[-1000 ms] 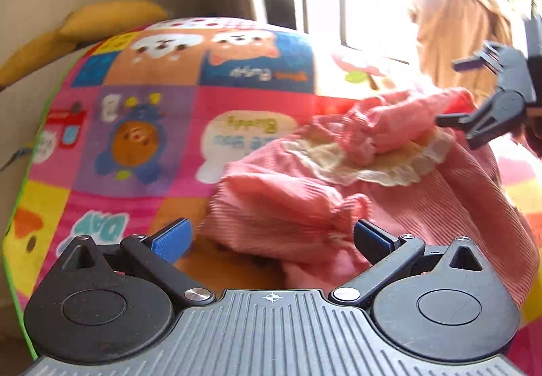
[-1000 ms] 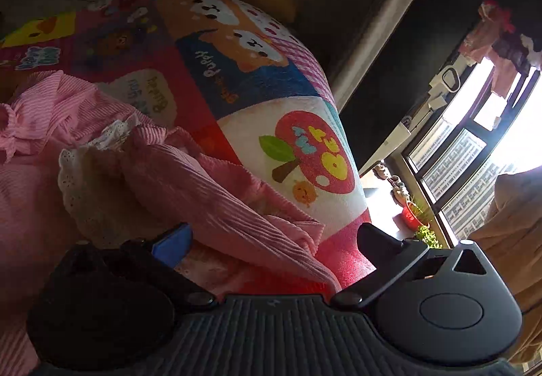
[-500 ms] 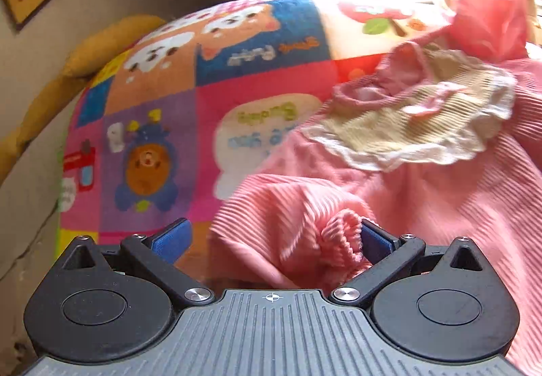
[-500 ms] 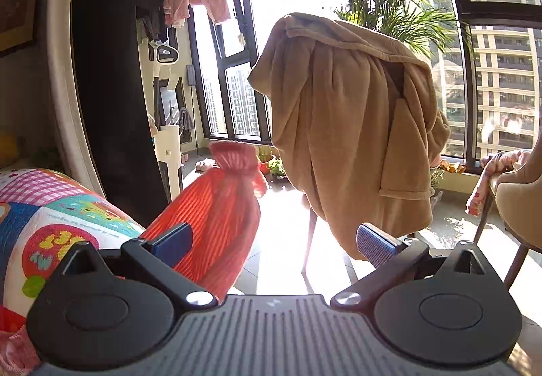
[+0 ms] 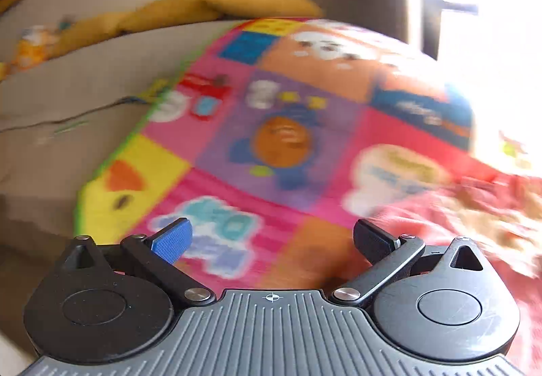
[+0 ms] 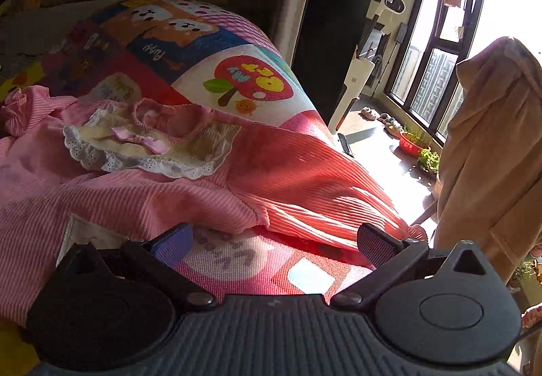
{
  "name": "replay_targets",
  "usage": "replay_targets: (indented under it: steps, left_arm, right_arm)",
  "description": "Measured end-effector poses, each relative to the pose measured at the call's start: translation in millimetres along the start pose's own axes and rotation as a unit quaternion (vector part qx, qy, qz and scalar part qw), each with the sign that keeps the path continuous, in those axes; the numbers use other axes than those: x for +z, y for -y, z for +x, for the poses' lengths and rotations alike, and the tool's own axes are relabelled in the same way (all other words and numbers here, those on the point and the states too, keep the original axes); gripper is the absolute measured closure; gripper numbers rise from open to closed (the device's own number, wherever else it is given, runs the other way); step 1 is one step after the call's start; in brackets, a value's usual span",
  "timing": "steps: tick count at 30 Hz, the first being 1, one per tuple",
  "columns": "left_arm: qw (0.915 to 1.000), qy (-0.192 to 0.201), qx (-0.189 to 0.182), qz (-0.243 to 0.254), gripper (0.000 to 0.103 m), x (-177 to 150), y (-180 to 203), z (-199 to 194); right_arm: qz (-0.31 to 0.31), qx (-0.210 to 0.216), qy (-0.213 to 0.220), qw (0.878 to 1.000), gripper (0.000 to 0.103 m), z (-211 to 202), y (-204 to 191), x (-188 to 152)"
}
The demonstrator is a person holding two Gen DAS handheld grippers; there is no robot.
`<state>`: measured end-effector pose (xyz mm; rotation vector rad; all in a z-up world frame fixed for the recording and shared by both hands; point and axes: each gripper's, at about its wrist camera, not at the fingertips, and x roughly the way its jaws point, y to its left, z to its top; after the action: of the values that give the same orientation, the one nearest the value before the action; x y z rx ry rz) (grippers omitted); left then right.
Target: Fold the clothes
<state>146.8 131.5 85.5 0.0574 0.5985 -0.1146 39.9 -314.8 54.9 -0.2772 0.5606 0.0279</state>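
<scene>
**Desk:** What does the frame show?

**Operator:** I see a pink ribbed garment (image 6: 142, 196) lying spread, front up, on a patchwork play mat (image 6: 250, 84), its cream lace collar (image 6: 149, 145) uppermost. One sleeve (image 6: 315, 193) stretches toward the sunlit mat edge near the window. My right gripper (image 6: 274, 240) hovers over that sleeve with its jaws wide apart and nothing between them; the far finger sits just beside the cuff (image 6: 415, 233), and I cannot tell whether it touches.

**Desk:** And the left?

**Operator:** My left gripper (image 5: 271, 240) is also spread and empty, over bare mat (image 5: 281, 139), with the garment (image 5: 457, 220) blurred off to its side.

**Desk:** How far along is the folding?

**Operator:** Barely begun, I judge. The piece looks laid out, but I see no fold: the sleeve is out to the side and the far sleeve (image 6: 15, 111) is bunched. Sleeves in, then body doubled, all remain. A tan robe (image 6: 491, 145) over a chair is no part of this.
</scene>
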Motion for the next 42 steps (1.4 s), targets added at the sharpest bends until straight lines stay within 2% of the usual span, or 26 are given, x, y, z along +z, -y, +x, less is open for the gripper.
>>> replay_targets:
  steps: [1, 3, 4, 5, 6, 8, 9, 11, 12, 13, 14, 16, 18, 20, 22, 23, 24, 26, 28, 30, 32, 33, 36, 38, 40, 42]
  left_arm:
    - [0.9979, 0.000, -0.055, 0.034, 0.000, -3.7, 21.7, -8.2]
    - [0.9887, 0.007, -0.064, 0.135, 0.000, -17.0, 71.2, -16.3]
    - [0.9802, 0.011, -0.067, 0.186, 0.000, -23.7, 96.0, -20.2]
    - [0.9731, 0.011, -0.045, 0.226, 0.000, -29.6, 112.2, -17.0]
    - [0.9636, 0.014, -0.007, 0.267, 0.000, -37.2, 126.8, -7.4]
    - [0.9537, 0.028, 0.097, 0.283, 0.000, -35.6, 123.6, 18.9]
    - [0.9477, 0.042, 0.164, 0.271, 0.000, -27.4, 108.7, 32.3]
    - [0.9267, 0.074, 0.314, 0.193, 0.000, -4.5, 57.9, 49.1]
    - [0.9150, 0.076, 0.371, 0.138, 0.000, 6.1, 29.1, 47.3]
    - [0.9113, 0.067, 0.398, 0.083, 0.000, 14.0, 4.0, 42.1]
    - [0.9189, 0.053, 0.390, 0.026, 0.000, 18.4, -20.8, 30.1]
    - [0.9464, 0.037, 0.320, -0.024, 0.000, 14.5, -41.1, 5.6]
    - [0.9771, 0.027, 0.211, -0.005, 0.000, -0.1, -31.0, -22.1]
    - [0.9959, 0.020, 0.073, 0.049, 0.000, -19.9, -5.3, -52.2]
    - [0.9911, 0.015, -0.022, 0.130, 0.000, -45.0, 36.1, -76.6]
    - [0.9829, 0.013, -0.069, 0.170, 0.000, -57.5, 56.9, -88.7]
    - [0.9728, 0.017, -0.090, 0.213, 0.000, -70.4, 78.3, -100.6]
    - [0.9527, 0.024, -0.123, 0.277, 0.000, -92.1, 113.4, -120.7]
    - [0.9393, 0.017, -0.170, 0.297, 0.000, -106.8, 138.2, -136.7]
    - [0.9255, 0.004, -0.183, 0.331, 0.000, -122.5, 160.6, -140.3]
    - [0.9194, 0.012, -0.131, 0.371, 0.000, -136.3, 176.9, -133.5]
    - [0.9199, 0.012, -0.089, 0.382, 0.000, -139.5, 179.5, -125.4]
    - [0.9389, 0.010, 0.006, 0.344, 0.000, -122.9, 166.1, -92.0]
    - [0.9587, 0.013, 0.049, 0.280, 0.000, -104.5, 143.4, -72.8]
    - [0.9736, 0.025, 0.067, 0.217, 0.000, -80.1, 121.5, -69.2]
    - [0.9801, 0.044, 0.072, 0.180, 0.000, -60.5, 105.9, -74.2]
  right_arm:
    - [-0.010, 0.002, 0.007, 1.000, 0.000, 1.1, -10.1, 5.4]
    - [-0.002, 0.020, 0.011, 1.000, 0.000, 4.7, -20.3, 16.2]
    - [0.001, 0.030, 0.011, 0.999, 0.000, 5.7, -24.1, 20.6]
    - [-0.002, 0.039, 0.010, 0.999, 0.000, 3.7, -27.3, 21.0]
    - [-0.007, 0.045, 0.008, 0.999, 0.000, 2.0, -30.9, 21.3]
    - [-0.028, 0.043, 0.009, 0.999, 0.000, -1.3, -37.7, 19.5]
    - [-0.037, 0.038, 0.009, 0.999, 0.000, -4.5, -38.7, 17.2]
    - [-0.046, 0.014, 0.010, 0.999, 0.000, -15.6, -32.2, 7.6]
    - [-0.043, 0.001, 0.006, 0.999, 0.000, -19.2, -27.7, 3.2]
    - [-0.040, -0.010, 0.001, 0.999, 0.000, -22.6, -23.6, -1.6]
    - [-0.037, -0.016, -0.007, 0.999, 0.000, -25.9, -19.2, -7.2]
    - [-0.026, -0.006, -0.025, 0.999, 0.000, -31.5, -13.9, -17.4]
    - [-0.026, 0.040, -0.042, 0.998, 0.000, -39.7, -18.9, -25.9]
    - [-0.033, 0.098, -0.056, 0.993, 0.000, -49.8, -28.9, -33.6]
    - [-0.057, 0.150, -0.053, 0.986, 0.000, -61.5, -45.8, -38.6]
    - [-0.073, 0.171, -0.047, 0.981, 0.000, -67.0, -56.6, -39.8]
    - [-0.087, 0.184, -0.043, 0.978, 0.000, -69.3, -67.1, -39.5]
    - [-0.115, 0.173, -0.035, 0.978, 0.000, -65.2, -92.8, -35.9]
    - [-0.121, 0.127, -0.022, 0.984, 0.000, -57.1, -106.2, -27.4]
    - [-0.073, 0.078, 0.013, 0.994, 0.000, -52.8, -97.7, -9.2]
    - [-0.027, 0.031, 0.047, 0.998, 0.000, -49.5, -89.1, 8.4]
    - [-0.019, 0.020, 0.060, 0.998, 0.000, -51.2, -85.5, 14.2]
    - [-0.043, 0.028, 0.067, 0.996, 0.000, -58.2, -86.2, 17.7]
    - [-0.062, 0.050, 0.058, 0.995, 0.000, -65.3, -91.6, 10.4]
    - [-0.077, 0.090, 0.049, 0.992, 0.000, -75.7, -98.6, -1.3]
    - [-0.101, 0.125, 0.038, 0.986, 0.000, -82.0, -113.4, -13.1]
